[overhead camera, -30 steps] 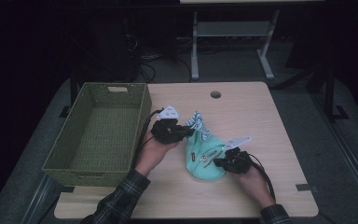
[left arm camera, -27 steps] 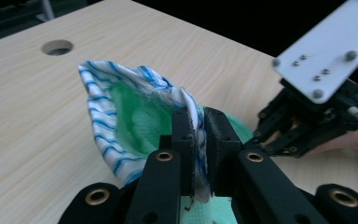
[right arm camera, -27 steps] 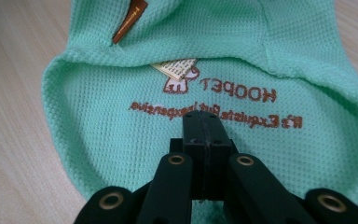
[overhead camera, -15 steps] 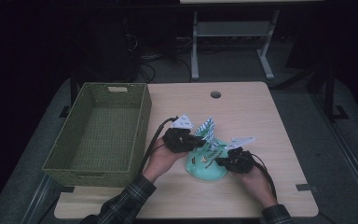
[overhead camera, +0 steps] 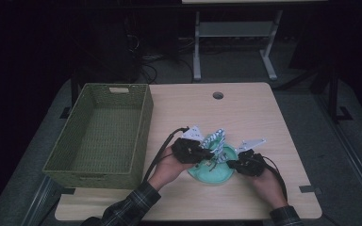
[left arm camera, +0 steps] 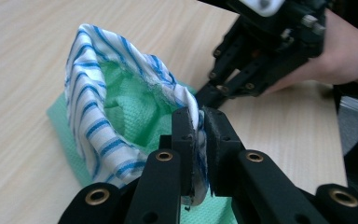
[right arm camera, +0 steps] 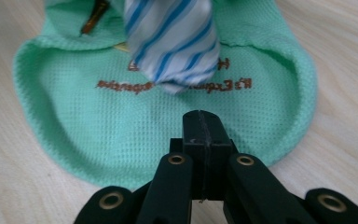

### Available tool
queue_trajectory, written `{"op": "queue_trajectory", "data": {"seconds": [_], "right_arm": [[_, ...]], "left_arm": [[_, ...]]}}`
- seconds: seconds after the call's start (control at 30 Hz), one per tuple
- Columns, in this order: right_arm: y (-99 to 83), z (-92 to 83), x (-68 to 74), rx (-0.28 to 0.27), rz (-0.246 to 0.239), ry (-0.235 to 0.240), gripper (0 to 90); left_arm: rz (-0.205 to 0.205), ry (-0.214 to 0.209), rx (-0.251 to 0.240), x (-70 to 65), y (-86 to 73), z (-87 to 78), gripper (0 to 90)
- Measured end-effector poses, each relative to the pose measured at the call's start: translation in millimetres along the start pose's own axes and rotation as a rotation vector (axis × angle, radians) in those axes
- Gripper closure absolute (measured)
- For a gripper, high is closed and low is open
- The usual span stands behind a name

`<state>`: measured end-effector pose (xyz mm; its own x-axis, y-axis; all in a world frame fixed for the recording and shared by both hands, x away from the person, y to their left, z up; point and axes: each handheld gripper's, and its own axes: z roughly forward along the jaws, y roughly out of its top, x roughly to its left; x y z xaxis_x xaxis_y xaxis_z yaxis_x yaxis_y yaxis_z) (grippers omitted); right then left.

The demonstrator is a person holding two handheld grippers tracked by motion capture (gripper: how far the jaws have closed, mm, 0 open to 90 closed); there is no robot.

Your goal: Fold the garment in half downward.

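A light wooden table (overhead camera: 245,113) carries a green woven basket (overhead camera: 101,134) at its left side, and just right of the basket lies a mint-green knitted garment (right arm camera: 168,135) with a blue-and-white striped collar (left arm camera: 93,121). The left gripper (left arm camera: 198,135) has its jaws clamped on the collar's edge, lifting it off the green cloth. The right gripper (right arm camera: 201,140) rests over the garment's rounded hem, jaws pressed together with nothing visible between them.

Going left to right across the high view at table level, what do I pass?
Green woven basket → left hand-held gripper, shut on the striped cloth → green garment → right hand-held gripper, shut.
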<state>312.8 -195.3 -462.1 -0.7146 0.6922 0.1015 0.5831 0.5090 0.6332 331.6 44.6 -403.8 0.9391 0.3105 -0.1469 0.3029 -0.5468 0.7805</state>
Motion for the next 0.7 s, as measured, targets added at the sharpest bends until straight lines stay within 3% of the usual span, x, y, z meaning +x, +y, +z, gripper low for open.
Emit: {"op": "queue_trajectory", "data": {"seconds": [0.23,0.4,0.53,0.7], "right_arm": [[-1.9,-5.1,-5.2,-0.013,0.009,-0.018,89.8],[-3.1,-8.7,-7.8,-0.022,0.020,-0.021,89.9],[-3.3,-14.5,-8.9,-0.033,0.023,-0.027,89.8],[-4.4,-20.9,-7.3,-0.052,0.028,-0.014,89.8]], "left_arm": [[0.007,-0.037,0.035,-6.0,-5.4,15.0,82.0],[0.004,-0.052,0.002,-5.8,-1.0,9.5,73.9],[0.012,-0.043,-0.035,-4.6,8.0,-3.2,65.5],[0.015,0.013,-0.052,5.9,13.8,-15.6,72.8]]}}
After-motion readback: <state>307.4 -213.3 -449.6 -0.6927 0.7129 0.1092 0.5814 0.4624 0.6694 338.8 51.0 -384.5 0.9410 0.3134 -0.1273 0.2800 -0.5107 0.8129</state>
